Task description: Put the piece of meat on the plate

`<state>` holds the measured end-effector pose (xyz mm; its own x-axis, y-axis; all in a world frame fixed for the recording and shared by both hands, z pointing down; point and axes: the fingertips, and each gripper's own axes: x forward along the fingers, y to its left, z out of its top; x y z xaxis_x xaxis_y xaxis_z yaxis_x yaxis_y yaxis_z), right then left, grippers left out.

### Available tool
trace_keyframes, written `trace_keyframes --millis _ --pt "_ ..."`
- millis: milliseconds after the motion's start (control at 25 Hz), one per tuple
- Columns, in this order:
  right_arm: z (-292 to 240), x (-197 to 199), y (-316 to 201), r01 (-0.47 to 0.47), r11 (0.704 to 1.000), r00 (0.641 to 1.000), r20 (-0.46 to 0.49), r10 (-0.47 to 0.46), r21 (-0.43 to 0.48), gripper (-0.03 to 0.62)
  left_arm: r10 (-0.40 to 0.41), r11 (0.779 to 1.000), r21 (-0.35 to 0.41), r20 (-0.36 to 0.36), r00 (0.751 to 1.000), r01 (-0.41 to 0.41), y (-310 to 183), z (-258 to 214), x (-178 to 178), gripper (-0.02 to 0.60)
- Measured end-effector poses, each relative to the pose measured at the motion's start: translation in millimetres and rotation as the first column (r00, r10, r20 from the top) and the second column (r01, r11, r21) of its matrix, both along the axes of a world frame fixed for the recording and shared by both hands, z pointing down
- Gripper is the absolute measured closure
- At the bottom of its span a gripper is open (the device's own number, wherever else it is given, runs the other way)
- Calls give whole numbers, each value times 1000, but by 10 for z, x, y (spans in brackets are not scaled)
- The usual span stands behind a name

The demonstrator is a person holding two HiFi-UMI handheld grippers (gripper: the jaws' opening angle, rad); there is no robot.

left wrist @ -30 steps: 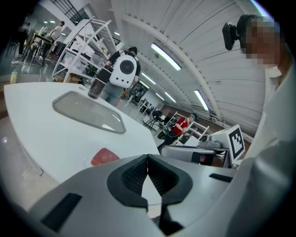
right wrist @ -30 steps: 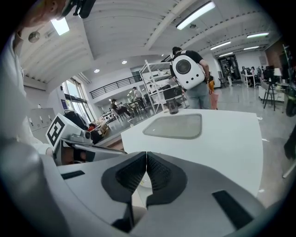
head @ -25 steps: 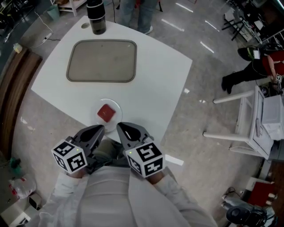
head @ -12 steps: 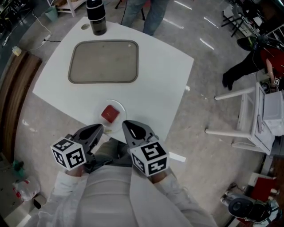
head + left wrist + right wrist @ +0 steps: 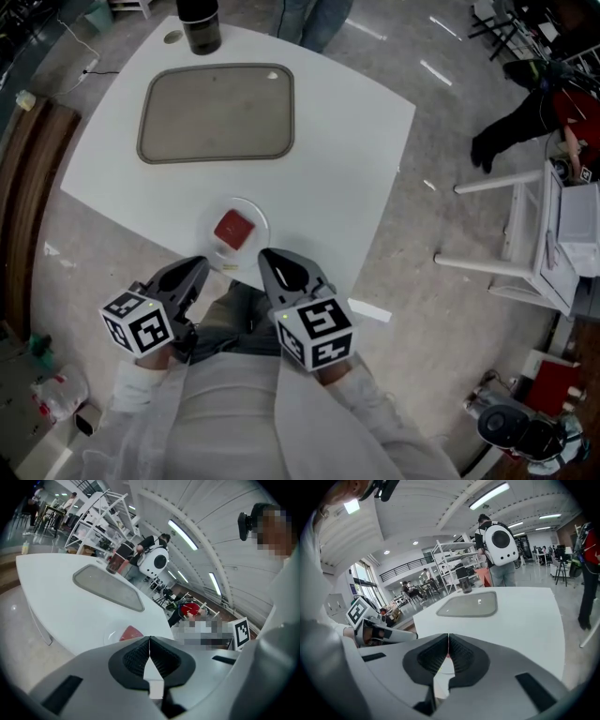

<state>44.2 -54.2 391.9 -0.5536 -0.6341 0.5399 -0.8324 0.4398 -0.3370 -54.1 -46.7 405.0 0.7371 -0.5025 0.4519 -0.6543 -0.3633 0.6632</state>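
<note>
Meat (image 5: 233, 228): red block, lying flat on the plate, roughly centred.
Plate (image 5: 225, 260): clear and shallow, on the worktop (image 5: 337, 141) close to the near edge, just ahead of both claws.
Left claw (image 5: 199, 266): jaws closed together, nothing between them; held off the worktop edge, apart from the plate.
Right claw (image 5: 266, 256): jaws closed together, empty; tip just short of the plate rim, contact not evident.
Tray (image 5: 216, 112): further back on the worktop, bare.
Task status: judged complete, the meat already resting on the plate.
Handling, meat: probably light and somewhat soft, with a possibly slick surface; firm squeezing likely to deform it or let it slip.
Grip point: two opposite flat sides, at mid-height, with moderate pressure.
Caution: plate likely light and near the edge; avoid pushing it.
</note>
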Motion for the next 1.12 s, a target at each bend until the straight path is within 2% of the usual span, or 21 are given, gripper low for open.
trace_keyframes --millis 240,400,600,800,1120 --pt "151 -3 -4 -30 999 999 -27 30 -17 579 -16 1000 -18 12 1000 16 -8 147 -41 571" --pt "279 11 -12 -55 998 998 -37 54 -41 577 -58 998 -29 8 998 58 -54 243 -88 571" --pt "395 -28 -14 -56 994 998 22 58 -95 577 -93 994 -51 16 996 94 -90 375 -152 571" --pt "487 -68 31 -42 989 997 65 51 -142 577 -93 993 -71 34 995 95 -63 480 -194 569" --pt "663 34 30 -117 979 993 14 121 -168 574 -122 987 -91 85 989 129 -82 629 -287 569"
